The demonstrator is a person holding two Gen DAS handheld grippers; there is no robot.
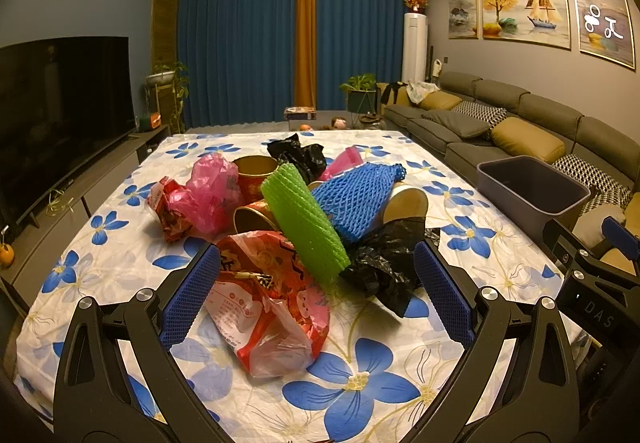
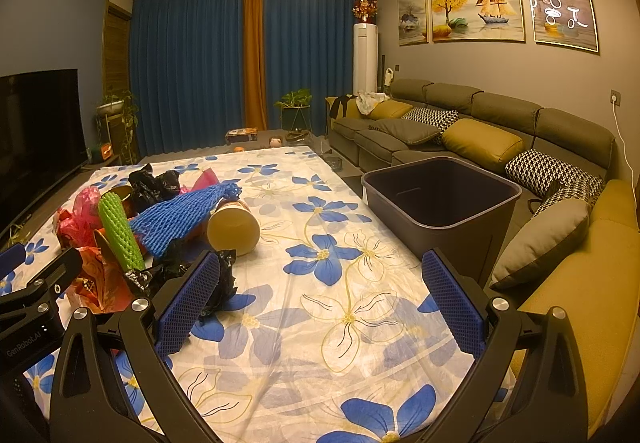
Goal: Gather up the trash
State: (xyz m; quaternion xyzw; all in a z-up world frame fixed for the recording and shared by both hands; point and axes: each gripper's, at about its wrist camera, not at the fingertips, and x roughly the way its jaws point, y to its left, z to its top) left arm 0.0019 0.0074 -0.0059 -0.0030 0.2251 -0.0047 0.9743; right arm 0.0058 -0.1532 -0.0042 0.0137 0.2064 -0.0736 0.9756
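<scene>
Left hand-held gripper [image 1: 316, 291], fingers spread apart, flanking a red printed plastic bag [image 1: 268, 307] at the near edge of the trash pile [image 1: 304, 203] on the floral worktop [image 1: 360, 383]. Right hand-held gripper [image 2: 320, 299], likewise apart and empty, over bare cloth right of the pile; grey bin [image 2: 440, 199] beyond the worktop's right edge.

Heap of trash on the flowered tablecloth [image 1: 360, 383]: red plastic bag [image 1: 272, 307], green foam net [image 1: 308, 227], blue foam net [image 1: 356, 199], black bags [image 1: 384, 263], paper tubs [image 2: 234, 229]. Dark bin [image 2: 440, 199] stands open beside the table.
</scene>
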